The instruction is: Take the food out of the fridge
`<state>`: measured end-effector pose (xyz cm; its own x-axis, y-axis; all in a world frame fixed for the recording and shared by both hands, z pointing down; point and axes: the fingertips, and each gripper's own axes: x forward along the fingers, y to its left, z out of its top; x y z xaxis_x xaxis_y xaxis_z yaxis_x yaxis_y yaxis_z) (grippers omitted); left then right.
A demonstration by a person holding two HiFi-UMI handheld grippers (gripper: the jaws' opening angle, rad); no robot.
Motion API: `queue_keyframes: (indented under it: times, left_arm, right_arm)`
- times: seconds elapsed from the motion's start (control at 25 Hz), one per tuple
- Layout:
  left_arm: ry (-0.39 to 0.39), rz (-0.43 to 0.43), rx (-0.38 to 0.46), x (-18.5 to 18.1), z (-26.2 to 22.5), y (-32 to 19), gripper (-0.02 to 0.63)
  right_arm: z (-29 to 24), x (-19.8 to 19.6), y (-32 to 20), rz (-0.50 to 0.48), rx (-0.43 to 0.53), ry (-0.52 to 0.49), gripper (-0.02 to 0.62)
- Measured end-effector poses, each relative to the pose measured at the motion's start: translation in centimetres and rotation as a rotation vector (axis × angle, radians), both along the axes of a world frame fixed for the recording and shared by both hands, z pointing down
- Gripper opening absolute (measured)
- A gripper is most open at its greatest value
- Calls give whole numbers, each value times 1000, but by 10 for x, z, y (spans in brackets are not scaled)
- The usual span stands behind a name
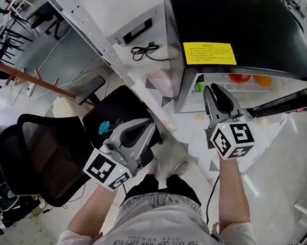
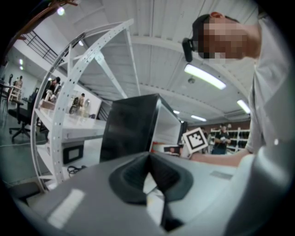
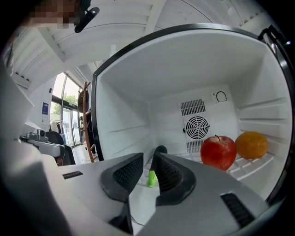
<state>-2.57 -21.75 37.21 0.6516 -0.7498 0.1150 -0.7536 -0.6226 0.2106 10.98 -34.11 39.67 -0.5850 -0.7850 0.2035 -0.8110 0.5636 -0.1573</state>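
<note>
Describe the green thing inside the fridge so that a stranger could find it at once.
Find the black fridge with a yellow label, its white inside open. There a red apple and an orange sit together at the right; the green thing is apart to their left, small, slim and the only green one.

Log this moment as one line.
fridge open | apple, orange, green item inside | right gripper open, empty, at fridge | left gripper shut, empty

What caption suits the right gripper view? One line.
Open grey right gripper faces round red apple, orange fruit, green item in white fridge.
</note>
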Motion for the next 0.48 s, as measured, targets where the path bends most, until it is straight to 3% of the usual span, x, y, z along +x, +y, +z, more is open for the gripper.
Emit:
queue_keyframes:
  times: [0.48]
  left_arm:
    - [6, -22, -15, -12, 8, -1, 5]
  right_arm:
    - [19, -12, -24, 20, -15, 59, 133]
